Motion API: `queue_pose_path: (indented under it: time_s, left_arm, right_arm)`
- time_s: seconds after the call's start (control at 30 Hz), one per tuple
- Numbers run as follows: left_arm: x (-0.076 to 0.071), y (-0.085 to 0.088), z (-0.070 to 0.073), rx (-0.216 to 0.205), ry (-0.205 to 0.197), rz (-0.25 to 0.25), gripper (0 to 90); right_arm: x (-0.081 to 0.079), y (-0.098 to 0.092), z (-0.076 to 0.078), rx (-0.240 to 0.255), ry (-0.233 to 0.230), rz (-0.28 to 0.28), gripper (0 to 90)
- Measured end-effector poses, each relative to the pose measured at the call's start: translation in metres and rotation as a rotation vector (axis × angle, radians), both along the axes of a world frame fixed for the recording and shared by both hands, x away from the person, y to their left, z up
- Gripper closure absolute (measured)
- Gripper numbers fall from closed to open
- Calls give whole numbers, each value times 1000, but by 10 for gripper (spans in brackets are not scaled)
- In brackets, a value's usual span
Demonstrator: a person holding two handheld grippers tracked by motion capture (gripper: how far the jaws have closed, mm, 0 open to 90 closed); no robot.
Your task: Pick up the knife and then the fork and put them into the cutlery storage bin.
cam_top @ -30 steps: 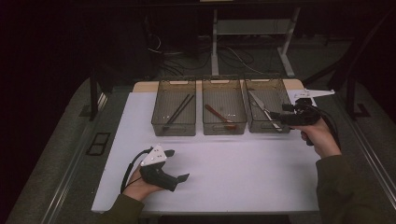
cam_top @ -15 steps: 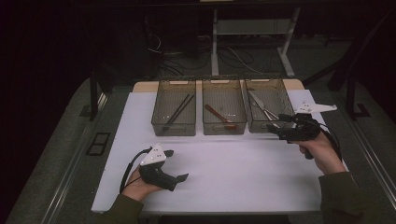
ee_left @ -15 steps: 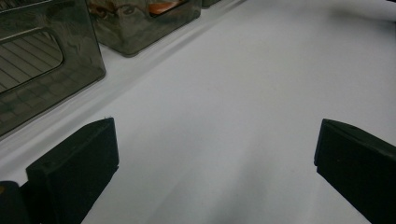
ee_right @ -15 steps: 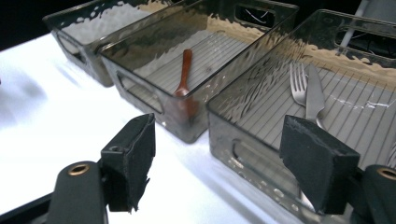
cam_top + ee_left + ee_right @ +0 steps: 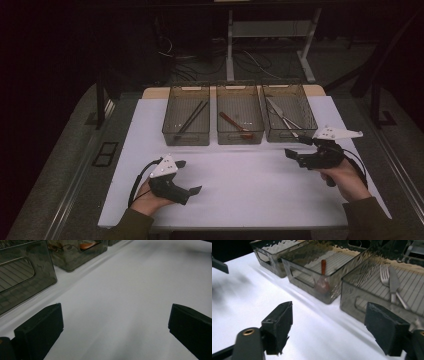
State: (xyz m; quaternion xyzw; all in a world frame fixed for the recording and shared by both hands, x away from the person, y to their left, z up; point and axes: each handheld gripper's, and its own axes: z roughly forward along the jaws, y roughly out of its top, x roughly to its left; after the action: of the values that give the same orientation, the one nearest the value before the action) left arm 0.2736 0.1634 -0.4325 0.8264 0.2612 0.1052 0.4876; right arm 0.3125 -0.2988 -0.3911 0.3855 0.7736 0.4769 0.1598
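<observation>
Right gripper [image 5: 295,146] drew back from right bin [image 5: 310,131], fingers opening, empty.

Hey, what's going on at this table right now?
A person sits at a white table with a gripper in each hand. Three clear bins stand in a row at the far side: black chopsticks in the left one, a brown-handled spoon in the middle one, a fork and knife in the right one. The right gripper is beside the right bin, fingers open and empty, having just been opening. The left gripper rests open near the table's front edge.
</observation>
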Motion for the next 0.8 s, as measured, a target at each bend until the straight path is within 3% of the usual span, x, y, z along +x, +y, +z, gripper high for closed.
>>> queue_pose_path:
  time_s: [0.8]
  left_arm:
    - [0,0,0,-2,0,-1,0]
  right_arm:
    - [-47,5,-41,18,7,47,174]
